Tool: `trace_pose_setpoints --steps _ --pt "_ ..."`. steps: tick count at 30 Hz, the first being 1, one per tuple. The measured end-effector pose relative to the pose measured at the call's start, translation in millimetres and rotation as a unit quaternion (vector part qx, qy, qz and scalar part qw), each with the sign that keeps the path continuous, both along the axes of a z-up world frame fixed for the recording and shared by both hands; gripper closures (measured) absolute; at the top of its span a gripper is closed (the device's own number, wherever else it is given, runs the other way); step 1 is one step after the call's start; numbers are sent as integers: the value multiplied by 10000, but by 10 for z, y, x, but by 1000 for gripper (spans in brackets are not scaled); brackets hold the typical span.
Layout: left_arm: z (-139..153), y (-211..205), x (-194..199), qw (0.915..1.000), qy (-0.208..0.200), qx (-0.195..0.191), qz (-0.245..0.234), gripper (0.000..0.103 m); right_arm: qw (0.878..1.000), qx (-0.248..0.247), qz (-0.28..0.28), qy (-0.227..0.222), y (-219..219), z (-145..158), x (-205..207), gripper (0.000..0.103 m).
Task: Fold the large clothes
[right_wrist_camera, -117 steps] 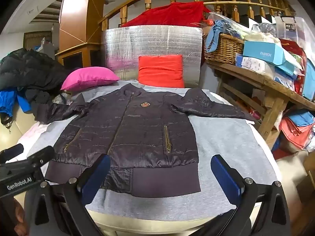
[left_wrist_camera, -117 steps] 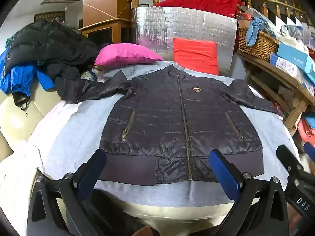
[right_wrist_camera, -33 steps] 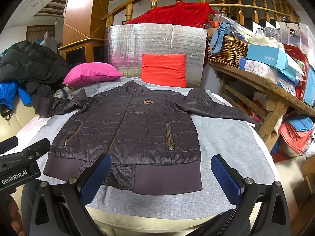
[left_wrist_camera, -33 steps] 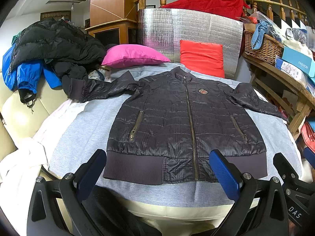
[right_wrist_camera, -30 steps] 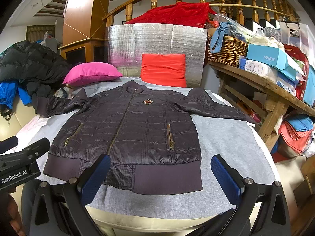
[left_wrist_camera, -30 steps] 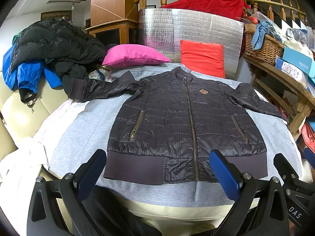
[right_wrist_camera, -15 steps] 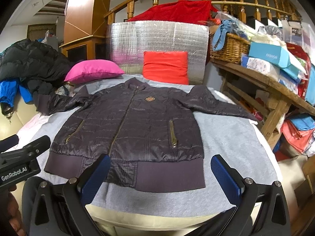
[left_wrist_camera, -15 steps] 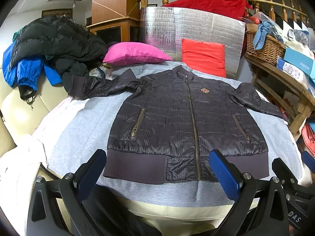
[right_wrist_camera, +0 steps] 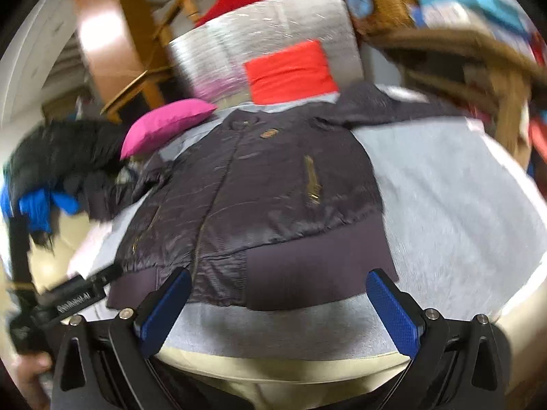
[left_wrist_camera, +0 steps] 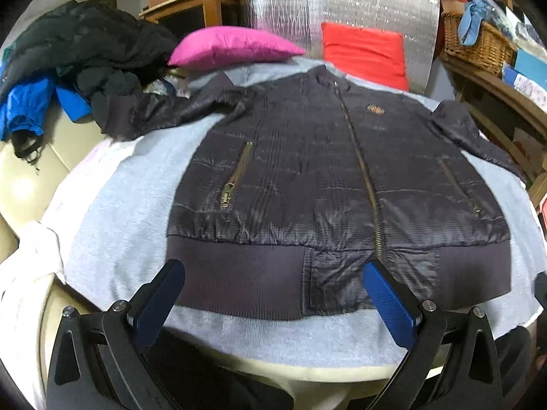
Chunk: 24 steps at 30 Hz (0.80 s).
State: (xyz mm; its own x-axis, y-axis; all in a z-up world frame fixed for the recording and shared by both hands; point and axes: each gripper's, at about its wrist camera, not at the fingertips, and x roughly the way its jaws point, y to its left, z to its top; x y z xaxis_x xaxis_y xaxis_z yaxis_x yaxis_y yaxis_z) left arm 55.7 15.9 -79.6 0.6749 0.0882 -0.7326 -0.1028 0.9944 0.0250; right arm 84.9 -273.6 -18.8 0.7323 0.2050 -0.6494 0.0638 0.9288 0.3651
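A dark quilted bomber jacket (left_wrist_camera: pixel 328 184) (right_wrist_camera: pixel 259 198) lies flat and zipped on a grey cloth (left_wrist_camera: pixel 116 225), both sleeves spread out. My left gripper (left_wrist_camera: pixel 273 273) stands open just above the ribbed hem, left of the zip, its blue pads (left_wrist_camera: pixel 386 297) holding nothing. My right gripper (right_wrist_camera: pixel 277 280) is also open, tilted, over the hem's right half. The right wrist view is motion-blurred. The left gripper's body (right_wrist_camera: pixel 68 300) shows at the lower left of the right wrist view, held by a hand.
A pink pillow (left_wrist_camera: pixel 232 48) and a red cushion (left_wrist_camera: pixel 365 54) sit behind the jacket against a silver foil panel (left_wrist_camera: pixel 335 3). Black and blue coats (left_wrist_camera: pixel 68 58) are heaped at the left. A wooden shelf with a wicker basket (left_wrist_camera: pixel 478 44) runs along the right.
Both grippers have moved forward and down toward the jacket's hem. The right gripper has tilted and swung, blurring its view. The jacket itself has not moved.
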Motion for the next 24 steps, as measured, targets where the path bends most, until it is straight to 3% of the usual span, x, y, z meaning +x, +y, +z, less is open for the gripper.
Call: trace_pose_setpoints --steps 3,7,11,18,24 --pt "-69 -3 193 10000 86 9 20 0 9966 755 -275 160 -376 -155 96 0" --pt "-60 -48 423 10000 88 9 25 0 9825 1750 -603 208 -897 -246 285 0" --pt "-18 -124 693 10000 -4 -10 12 0 9672 2386 -871 47 -1383 -233 562 0" --pt "-69 -264 1257 10000 -8 32 5 0 9478 2909 -1267 -321 -2140 -125 1255 4" --pt "-189 -263 1691 10000 38 -35 81 0 9276 3254 -1820 -242 -2879 -275 2037 12"
